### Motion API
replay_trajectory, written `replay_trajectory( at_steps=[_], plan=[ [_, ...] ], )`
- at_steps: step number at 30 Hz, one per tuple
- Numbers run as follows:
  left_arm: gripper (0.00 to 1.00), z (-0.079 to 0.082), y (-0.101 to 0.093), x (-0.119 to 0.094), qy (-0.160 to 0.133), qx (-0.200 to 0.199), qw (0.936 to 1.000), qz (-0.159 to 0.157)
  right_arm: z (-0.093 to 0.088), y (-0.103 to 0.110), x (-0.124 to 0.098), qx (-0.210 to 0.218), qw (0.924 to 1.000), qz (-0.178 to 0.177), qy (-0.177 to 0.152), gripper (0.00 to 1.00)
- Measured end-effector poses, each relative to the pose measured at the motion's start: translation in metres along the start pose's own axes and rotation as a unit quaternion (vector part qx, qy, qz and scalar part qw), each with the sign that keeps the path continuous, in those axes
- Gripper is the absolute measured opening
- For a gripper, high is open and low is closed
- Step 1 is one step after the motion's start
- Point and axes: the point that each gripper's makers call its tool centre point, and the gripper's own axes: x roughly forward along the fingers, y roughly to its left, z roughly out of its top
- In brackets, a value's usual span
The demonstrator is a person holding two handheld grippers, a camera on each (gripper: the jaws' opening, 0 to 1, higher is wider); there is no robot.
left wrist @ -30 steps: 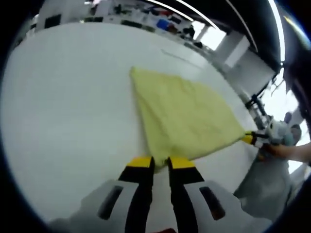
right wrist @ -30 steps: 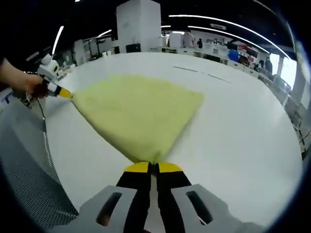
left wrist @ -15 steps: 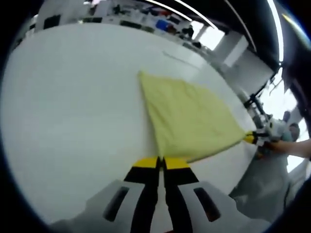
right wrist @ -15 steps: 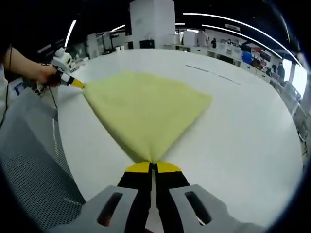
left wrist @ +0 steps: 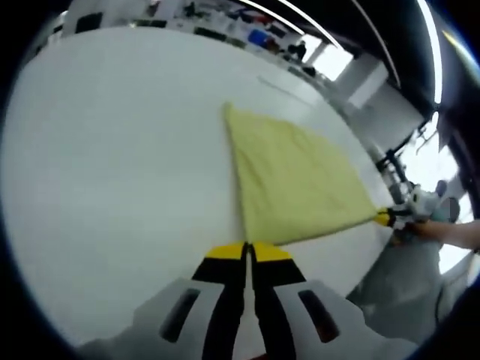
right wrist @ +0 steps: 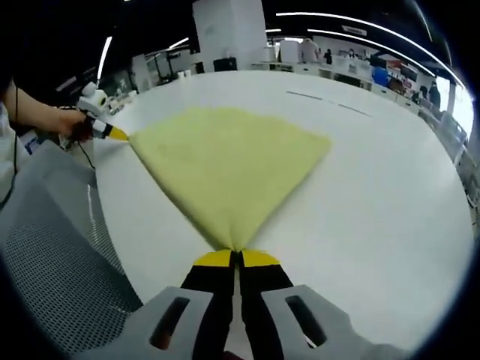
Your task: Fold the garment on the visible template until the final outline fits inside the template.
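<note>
A pale yellow folded garment [left wrist: 292,180] lies on the white table [left wrist: 112,165], pulled taut along its near edge. My left gripper [left wrist: 248,252] is shut on one near corner of it. The right gripper [left wrist: 384,218], held by a hand, pinches the opposite corner at the table's right edge. In the right gripper view the garment [right wrist: 225,161] fans out ahead, my right gripper [right wrist: 236,258] is shut on its near corner, and the left gripper [right wrist: 114,134] grips the corner at far left. A thin dark line [right wrist: 326,102] marks the table beyond the garment.
Grey mesh fabric [right wrist: 52,240] hangs past the table's near edge at the left of the right gripper view. A hand [right wrist: 64,120] holds the left gripper. Shelves and desks [right wrist: 352,67] stand far behind the table. White tabletop [right wrist: 375,195] stretches to the right.
The left gripper's jaws, apart a second ago, have shut on the garment's corner. The near edge between the two grippers is drawn straighter.
</note>
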Motion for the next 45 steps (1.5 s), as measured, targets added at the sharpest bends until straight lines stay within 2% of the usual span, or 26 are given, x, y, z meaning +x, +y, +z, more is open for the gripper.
replay_trajectory(
  at_steps=[7, 9, 20, 23, 25, 26, 28, 30, 32, 36, 38, 41, 44, 45],
  plan=[
    [0.0, -0.01, -0.002, -0.004, 0.006, 0.006, 0.9999, -0.013, -0.007, -0.001, -0.006, 0.013, 0.9999, 0.006, 0.002, 0.02],
    [0.0, -0.011, -0.002, -0.005, 0.006, 0.007, 0.9999, -0.014, -0.008, 0.0, -0.007, 0.031, 0.9995, 0.008, 0.003, 0.02],
    [0.0, -0.011, 0.0, -0.004, -0.001, 0.004, 1.0, -0.009, -0.01, -0.002, -0.008, 0.03, 0.9995, -0.001, 0.005, 0.03],
    [0.0, -0.011, 0.0, -0.005, 0.0, 0.008, 0.9999, -0.008, -0.013, -0.002, -0.013, 0.043, 0.999, -0.002, 0.005, 0.06],
    [0.02, -0.012, 0.0, -0.007, 0.004, 0.02, 0.9998, -0.003, -0.015, -0.001, -0.016, 0.045, 0.999, -0.003, 0.005, 0.11],
    [0.07, -0.01, 0.001, -0.007, 0.001, 0.034, 0.9994, 0.0, -0.015, -0.002, -0.017, 0.047, 0.9989, -0.004, 0.004, 0.16],
    [0.27, -0.009, -0.003, -0.008, -0.002, 0.046, 0.9989, -0.003, -0.012, 0.0, -0.02, 0.055, 0.9985, -0.005, -0.003, 0.24],
    [0.34, -0.008, -0.008, -0.01, -0.003, 0.073, 0.9973, -0.007, -0.009, 0.001, -0.022, 0.046, 0.9989, -0.01, -0.007, 0.25],
    [0.39, -0.009, -0.01, -0.01, -0.003, 0.091, 0.9958, -0.008, -0.007, 0.002, -0.023, 0.042, 0.999, -0.013, -0.011, 0.3],
    [0.6, -0.005, -0.012, -0.009, -0.024, 0.09, 0.9956, -0.008, -0.002, 0.008, -0.021, 0.033, 0.9991, -0.015, -0.023, 0.55],
    [0.69, -0.006, -0.014, -0.008, -0.021, 0.101, 0.9946, -0.009, -0.001, 0.01, -0.021, 0.027, 0.9993, -0.016, -0.023, 0.59],
    [0.8, -0.009, -0.021, -0.008, -0.013, 0.12, 0.9925, -0.02, 0.003, 0.012, -0.021, 0.03, 0.9989, -0.021, -0.031, 0.69],
    [0.83, -0.006, -0.029, -0.013, -0.018, 0.133, 0.9905, -0.028, 0.011, 0.015, -0.025, 0.035, 0.9983, -0.021, -0.04, 0.71],
    [0.83, -0.002, -0.032, -0.016, -0.028, 0.142, 0.989, -0.032, 0.018, 0.017, -0.028, 0.037, 0.9976, -0.025, -0.053, 0.73]
  ],
)
